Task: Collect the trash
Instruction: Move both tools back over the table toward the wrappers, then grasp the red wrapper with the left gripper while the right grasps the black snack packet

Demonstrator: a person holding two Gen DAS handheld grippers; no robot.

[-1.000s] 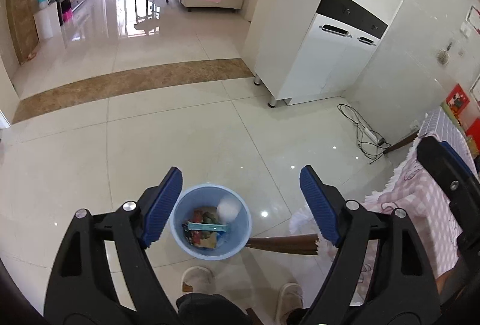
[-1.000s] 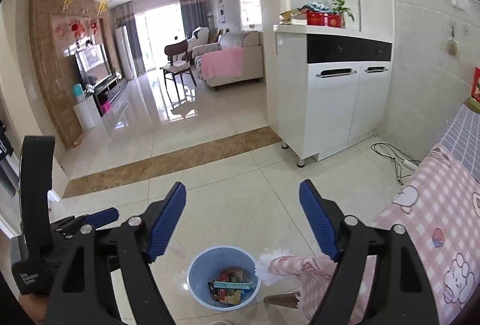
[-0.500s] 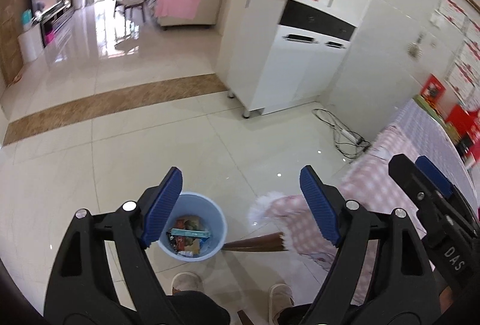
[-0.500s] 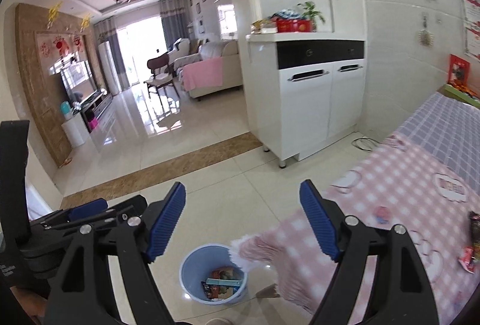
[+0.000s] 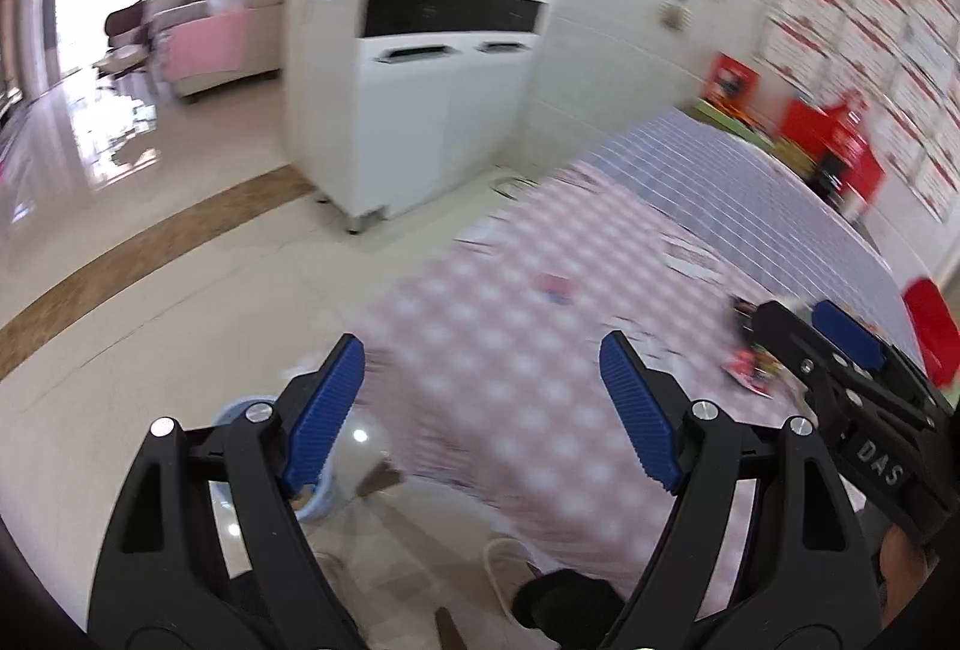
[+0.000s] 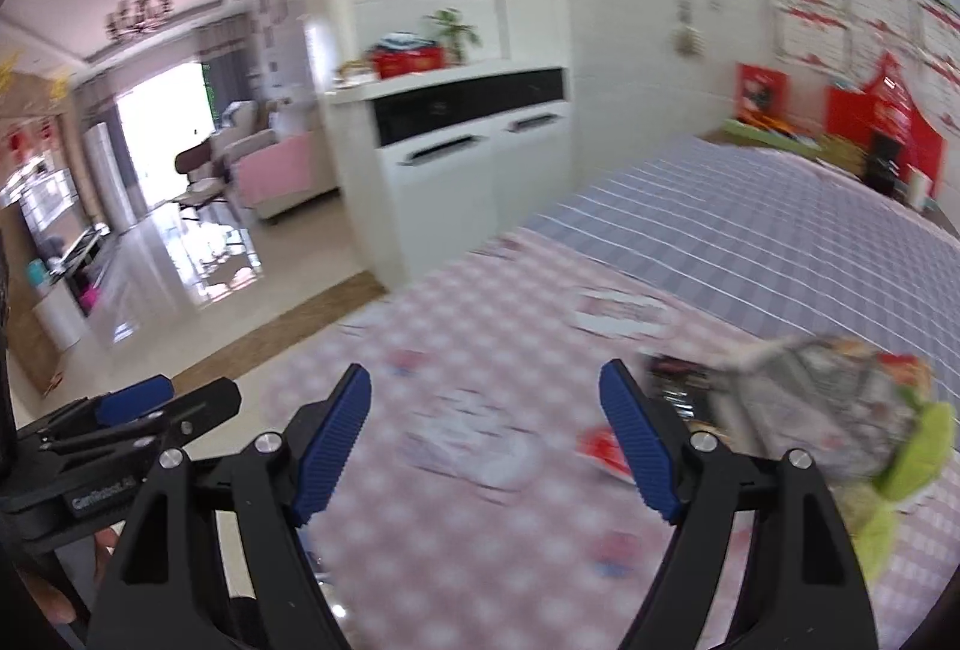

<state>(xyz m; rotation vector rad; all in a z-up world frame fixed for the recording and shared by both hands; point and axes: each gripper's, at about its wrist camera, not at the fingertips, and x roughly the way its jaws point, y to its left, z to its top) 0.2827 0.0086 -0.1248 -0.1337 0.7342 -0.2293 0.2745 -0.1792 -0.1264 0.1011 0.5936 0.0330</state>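
Note:
My left gripper (image 5: 483,398) is open and empty over the near edge of a table with a pink and purple checked cloth (image 5: 540,338). The blue bin (image 5: 321,494) stands on the floor below, mostly hidden behind the left finger. My right gripper (image 6: 483,428) is open and empty above the cloth (image 6: 480,350). A pile of wrappers (image 6: 798,404) lies on the cloth to its right, with a red packet (image 6: 606,449) beside the right finger and a green piece (image 6: 915,455). The wrappers also show blurred in the left wrist view (image 5: 747,368), behind the right gripper (image 5: 840,350).
A white cabinet (image 5: 420,110) stands past the table's far-left corner. Red boxes (image 6: 882,122) sit at the table's far end against the tiled wall. The glossy tile floor (image 5: 150,230) runs left toward the living room. My feet (image 5: 510,554) are by the table's edge.
Both views have swung up and to the right, from the bin on the floor to the table top. The wrapper pile has come into view. Both grippers stay open.

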